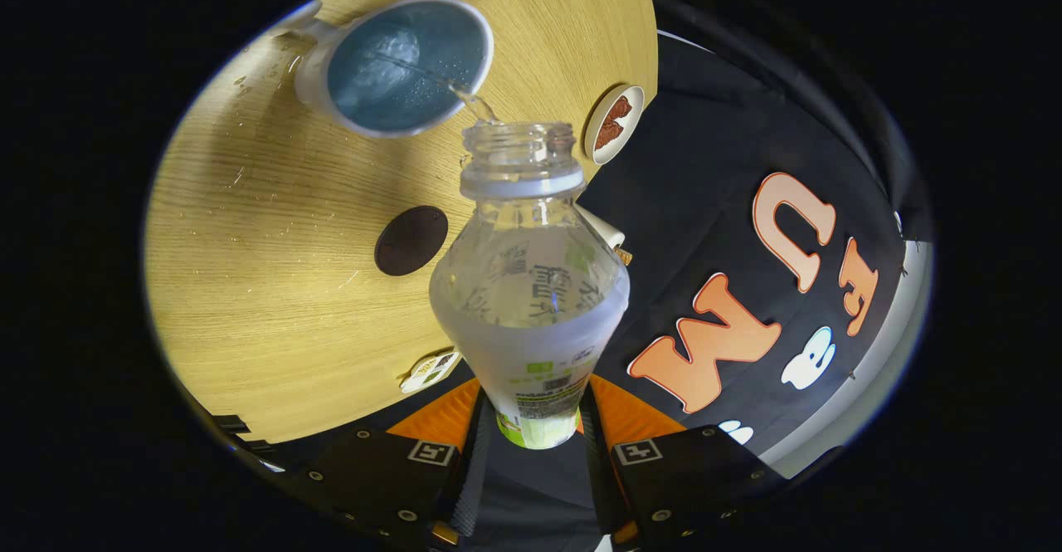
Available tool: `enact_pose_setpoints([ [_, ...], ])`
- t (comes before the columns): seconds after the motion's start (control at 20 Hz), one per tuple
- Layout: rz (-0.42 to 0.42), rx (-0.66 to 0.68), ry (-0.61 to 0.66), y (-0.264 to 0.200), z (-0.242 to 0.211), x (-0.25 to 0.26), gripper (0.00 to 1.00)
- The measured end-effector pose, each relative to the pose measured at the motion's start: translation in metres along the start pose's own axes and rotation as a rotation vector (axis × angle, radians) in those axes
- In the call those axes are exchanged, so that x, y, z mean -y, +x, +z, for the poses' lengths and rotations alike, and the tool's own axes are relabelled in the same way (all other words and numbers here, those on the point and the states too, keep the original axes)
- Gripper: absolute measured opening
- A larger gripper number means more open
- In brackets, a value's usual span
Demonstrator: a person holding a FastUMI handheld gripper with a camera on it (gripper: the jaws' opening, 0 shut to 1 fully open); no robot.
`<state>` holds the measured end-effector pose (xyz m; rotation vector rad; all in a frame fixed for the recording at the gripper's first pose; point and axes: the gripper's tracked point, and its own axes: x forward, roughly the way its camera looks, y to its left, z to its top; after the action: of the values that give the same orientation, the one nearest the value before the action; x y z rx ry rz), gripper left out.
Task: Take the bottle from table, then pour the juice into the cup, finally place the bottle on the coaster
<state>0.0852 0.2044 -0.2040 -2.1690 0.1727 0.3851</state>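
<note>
On my left I see the wooden table (249, 286), speckled with small droplets. The cup (398, 66) stands on it well beyond the fingers, its white rim ringing a blue inside with liquid pooled in it. Nearer to me a dark round coaster (411, 241) lies flat on the wood, apart from the cup. In the middle my claw (535, 436) is closed on the lower body of the bottle (531, 303), both fingers pressing its labelled sides. The bottle is uncapped and tipped toward the cup, a thin stream (473, 104) running from its mouth over the rim. Right of the neck a round white disc (614, 124) sits at the table's edge.
</note>
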Motion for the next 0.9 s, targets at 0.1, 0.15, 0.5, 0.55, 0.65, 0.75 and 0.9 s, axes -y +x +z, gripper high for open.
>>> enact_pose_setpoints([
  [0.1,0.005,0.000,-0.004,-0.0003,-0.0011,-0.0003,0.55],
  [0.15,0.005,0.001,-0.013,-0.0006,-0.0004,-0.0002,0.55],
  [0.5,-0.004,0.010,-0.066,-0.0001,0.0028,0.0044,0.55],
  [0.55,-0.002,0.010,-0.071,0.0002,0.0029,0.0052,0.55],
  [0.65,-0.004,0.004,-0.074,0.0006,0.0007,0.0067,0.55],
  [0.75,-0.009,0.006,-0.084,0.0012,0.0007,0.0088,0.55],
  [0.9,-0.006,0.009,-0.094,0.0007,-0.0012,0.0080,0.55],
])
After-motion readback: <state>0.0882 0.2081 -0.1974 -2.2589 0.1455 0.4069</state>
